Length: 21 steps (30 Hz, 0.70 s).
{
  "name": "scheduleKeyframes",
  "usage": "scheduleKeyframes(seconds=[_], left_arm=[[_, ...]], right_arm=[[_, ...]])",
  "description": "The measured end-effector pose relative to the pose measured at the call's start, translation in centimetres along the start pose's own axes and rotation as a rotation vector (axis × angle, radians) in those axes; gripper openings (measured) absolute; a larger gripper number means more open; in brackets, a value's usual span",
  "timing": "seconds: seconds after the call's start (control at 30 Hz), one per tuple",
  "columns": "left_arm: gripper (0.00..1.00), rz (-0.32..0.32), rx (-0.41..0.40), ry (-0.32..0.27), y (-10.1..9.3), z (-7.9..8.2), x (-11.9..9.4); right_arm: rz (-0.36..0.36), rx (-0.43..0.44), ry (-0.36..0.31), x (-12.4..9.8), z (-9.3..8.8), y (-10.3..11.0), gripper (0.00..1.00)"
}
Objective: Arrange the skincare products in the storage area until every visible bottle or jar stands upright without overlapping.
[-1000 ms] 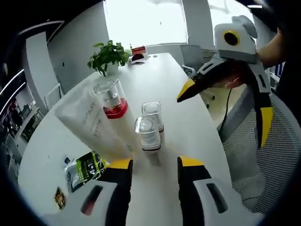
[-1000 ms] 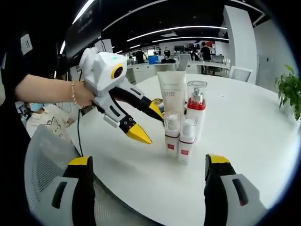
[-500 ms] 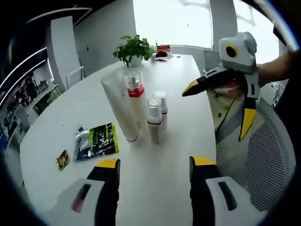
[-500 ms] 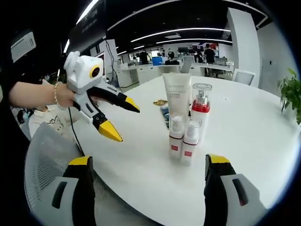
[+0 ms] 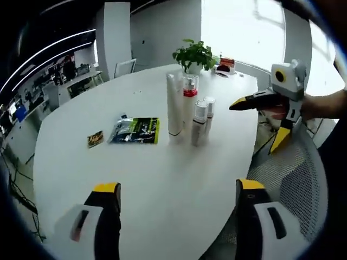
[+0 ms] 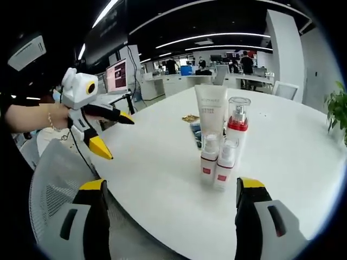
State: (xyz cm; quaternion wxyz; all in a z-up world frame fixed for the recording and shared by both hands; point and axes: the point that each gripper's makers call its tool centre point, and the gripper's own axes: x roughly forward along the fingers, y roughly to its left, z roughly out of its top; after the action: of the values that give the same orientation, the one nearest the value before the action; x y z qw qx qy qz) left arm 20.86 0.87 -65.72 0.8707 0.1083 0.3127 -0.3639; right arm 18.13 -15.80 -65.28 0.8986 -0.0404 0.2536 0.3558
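With all four skincare products standing upright in a tight cluster near the middle of the white table [image 5: 81, 179], both tools sit back from them with nothing in hand. The left gripper [image 5: 173, 189] has its jaws spread wide and holds nothing; the right gripper [image 6: 169, 187] is likewise wide open and bare. In the left gripper view the right gripper hangs off the table's right edge, over the mesh chair [image 5: 295, 179], jaws parted. The cluster: white tube [image 6: 210, 112] standing on its cap at the far side, clear pump bottle with red collar [image 6: 237, 123] just beside it, and two small pump bottles [image 6: 209, 158], [image 6: 226, 163] in front, apparently touching one another. A green sachet [image 5: 135, 130] and a small brown packet [image 5: 95, 138] lie flat to the left of the cluster, well apart from it. Judgement: the upright state looks reached or very nearly so. Risk from here: the bottles are tall, narrow and packed close, so a further nudge from either jaw could tip one and knock down its neighbours. The tube, balanced on its cap, looks least stable. Whether the front pair count as overlapping cannot be told from these angles.
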Motion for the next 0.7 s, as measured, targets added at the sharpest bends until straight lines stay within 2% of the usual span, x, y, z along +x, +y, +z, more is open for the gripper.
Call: scheduleKeyframes(seconds=[0.37,0.43,0.7], left_arm=[[0.99,0.086,-0.086,-0.023,1.0,-1.9,-3.9],[0.99,0.099,-0.102,-0.031,1.5,-2.2,-4.5],[0.99,0.136,-0.159,-0.051,1.7,-3.4,-6.0]], right_arm=[[0.016,-0.019,0.001,0.1,0.0,0.3,0.97],[0.020,-0.018,-0.001,0.1,0.0,0.3,0.97],[0.026,-0.019,0.005,0.3,-0.2,0.5,0.97]])
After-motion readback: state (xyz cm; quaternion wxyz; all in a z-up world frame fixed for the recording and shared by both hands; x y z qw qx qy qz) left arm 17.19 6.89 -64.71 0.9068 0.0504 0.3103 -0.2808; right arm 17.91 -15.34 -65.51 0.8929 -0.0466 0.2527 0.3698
